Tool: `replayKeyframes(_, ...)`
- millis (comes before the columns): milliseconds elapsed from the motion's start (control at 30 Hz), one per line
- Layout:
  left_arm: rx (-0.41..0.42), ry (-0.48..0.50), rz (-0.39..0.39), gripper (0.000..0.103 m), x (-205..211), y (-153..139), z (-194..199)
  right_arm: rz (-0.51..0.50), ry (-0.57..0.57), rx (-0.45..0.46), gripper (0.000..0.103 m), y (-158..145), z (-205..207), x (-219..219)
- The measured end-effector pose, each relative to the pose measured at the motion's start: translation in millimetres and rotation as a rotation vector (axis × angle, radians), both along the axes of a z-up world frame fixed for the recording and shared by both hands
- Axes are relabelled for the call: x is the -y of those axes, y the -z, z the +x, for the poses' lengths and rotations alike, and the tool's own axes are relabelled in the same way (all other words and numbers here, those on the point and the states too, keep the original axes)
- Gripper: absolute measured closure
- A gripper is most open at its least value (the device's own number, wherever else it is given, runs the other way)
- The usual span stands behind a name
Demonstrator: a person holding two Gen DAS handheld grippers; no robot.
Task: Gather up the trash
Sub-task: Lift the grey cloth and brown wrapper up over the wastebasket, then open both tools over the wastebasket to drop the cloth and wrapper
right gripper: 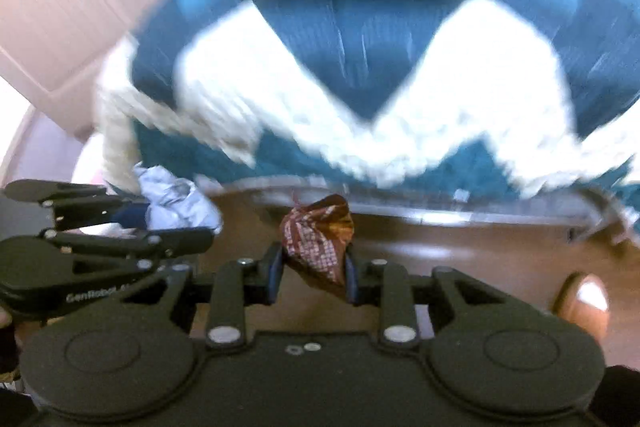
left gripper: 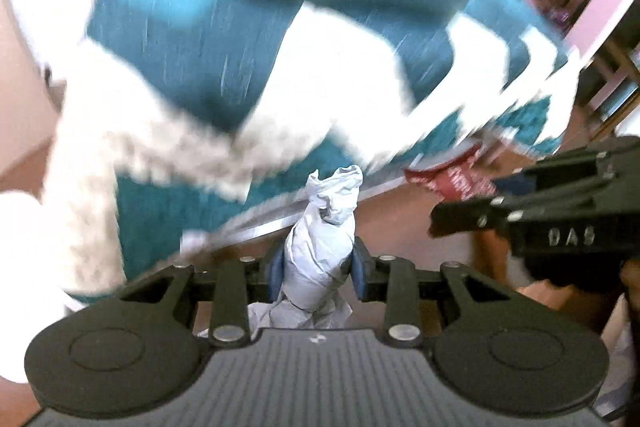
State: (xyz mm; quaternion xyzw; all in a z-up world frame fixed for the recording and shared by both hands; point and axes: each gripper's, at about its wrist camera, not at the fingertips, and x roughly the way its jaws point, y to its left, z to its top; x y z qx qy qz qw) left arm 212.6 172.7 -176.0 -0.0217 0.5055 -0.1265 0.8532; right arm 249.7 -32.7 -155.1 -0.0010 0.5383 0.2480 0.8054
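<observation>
Both hands loaded. My left gripper (left gripper: 318, 275) is clamped on a crumpled white paper wad (left gripper: 320, 247), which stands up between the blue pads (left gripper: 276, 273); a loose tail of it hangs below the grip. My right gripper (right gripper: 310, 273) is closed on a brown patterned wrapper (right gripper: 318, 239), pinched near its lower point, the rest fanning out above. Both pieces are held in the air over the brown wood floor (right gripper: 460, 247), near the edge of a teal-and-white shag rug (right gripper: 360, 75). Views are badly motion-blurred. Step in hand, as I judge it: carry both pieces to a bin. To do it well: hold the squeeze steady, keep the two grippers apart so the loads do not snag, and mind the paper's hanging tail. The wrapper looks slick and thinly held, so it may slip. Containers: no bin or bag visible in either view, so contents cannot be reported.
</observation>
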Motion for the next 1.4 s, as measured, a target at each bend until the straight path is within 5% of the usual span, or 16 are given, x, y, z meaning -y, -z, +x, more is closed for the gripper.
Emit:
replayKeyframes(433,0.293,-0.105,-0.073,0.071,40,-193,-44,0.137,-0.001,0.371,0.074,-193,-54,59)
replayKeyframes(633,0.478,-0.111,-0.027,0.071,54,-273,-49,0.197,0.036,0.509,0.074,-253,-48,77)
replayKeyframes(833,0.598,-0.183,-0.075,0.07,57,-344,-30,0.214,0.028,0.658,0.074,-310,-31,74)
replayKeyframes(1100,0.612,-0.244,-0.07,0.07,64,-377,29,0.222,0.051,0.687,0.074,-348,11,64)
replayKeyframes(1400,0.547,-0.28,-0.054,0.07,66,-361,91,0.138,0.035,0.649,0.074,-332,59,50)
